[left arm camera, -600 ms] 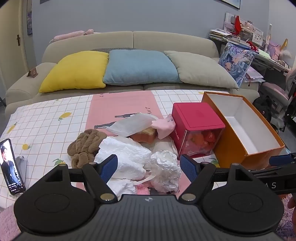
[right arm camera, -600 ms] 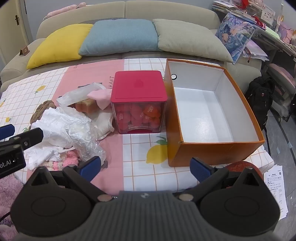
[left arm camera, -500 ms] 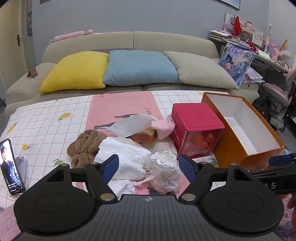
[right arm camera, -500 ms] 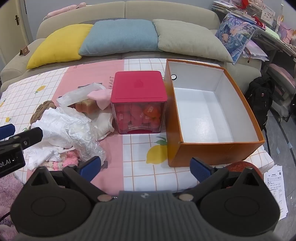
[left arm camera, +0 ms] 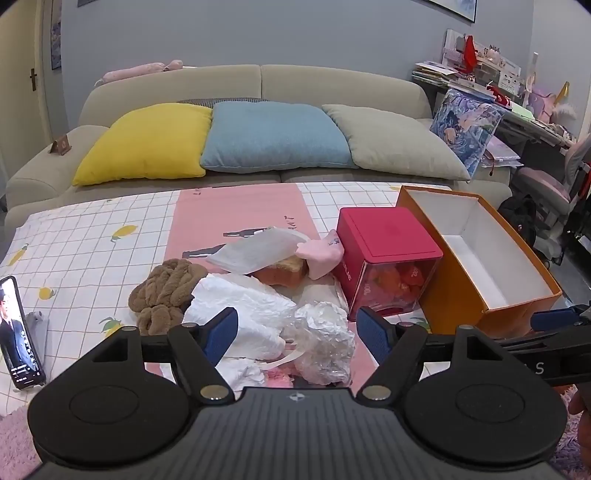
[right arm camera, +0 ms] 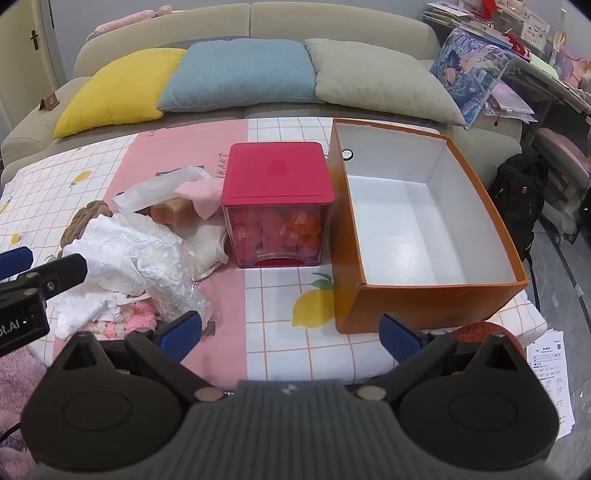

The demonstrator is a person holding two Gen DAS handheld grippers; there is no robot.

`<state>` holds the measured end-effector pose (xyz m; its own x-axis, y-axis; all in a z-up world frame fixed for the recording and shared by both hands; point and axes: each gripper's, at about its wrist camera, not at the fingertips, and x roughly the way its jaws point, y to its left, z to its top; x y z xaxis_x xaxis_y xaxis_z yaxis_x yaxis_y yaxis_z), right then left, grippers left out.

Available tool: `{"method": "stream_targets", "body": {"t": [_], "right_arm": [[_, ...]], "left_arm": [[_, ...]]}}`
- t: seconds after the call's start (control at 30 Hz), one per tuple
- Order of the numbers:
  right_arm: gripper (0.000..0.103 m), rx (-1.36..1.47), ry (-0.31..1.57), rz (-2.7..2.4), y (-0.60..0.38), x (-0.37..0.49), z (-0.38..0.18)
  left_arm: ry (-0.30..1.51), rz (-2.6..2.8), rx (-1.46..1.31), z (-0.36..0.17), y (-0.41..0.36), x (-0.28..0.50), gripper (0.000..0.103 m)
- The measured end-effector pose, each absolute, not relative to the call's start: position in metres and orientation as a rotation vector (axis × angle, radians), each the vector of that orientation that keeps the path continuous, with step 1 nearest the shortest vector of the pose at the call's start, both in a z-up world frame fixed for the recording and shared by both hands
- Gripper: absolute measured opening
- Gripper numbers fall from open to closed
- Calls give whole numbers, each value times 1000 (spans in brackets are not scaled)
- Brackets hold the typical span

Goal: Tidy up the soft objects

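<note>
Showing "100" on pieces inside the red-lidded box (right arm camera: 277, 218).

Beige sofa (left arm camera: 258, 85) with three cushions against grey wall (left arm camera: 258, 33).

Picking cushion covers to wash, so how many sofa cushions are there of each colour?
Yellow cushion: 1
Blue cushion: 1
Beige cushion: 1
Printed cushion, at the sofa's right end: 1
Total: 4
</note>
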<state>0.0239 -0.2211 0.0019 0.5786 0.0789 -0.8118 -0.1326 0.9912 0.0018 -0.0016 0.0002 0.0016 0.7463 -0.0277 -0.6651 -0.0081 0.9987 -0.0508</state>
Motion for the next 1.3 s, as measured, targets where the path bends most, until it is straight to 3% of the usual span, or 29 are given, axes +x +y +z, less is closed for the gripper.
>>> {"method": "stream_targets", "body": {"t": [1.3], "right_arm": [[100, -65, 944, 122, -220, 24, 1]], "left_arm": [[736, -21, -62, -1, 6, 0, 84]]}}
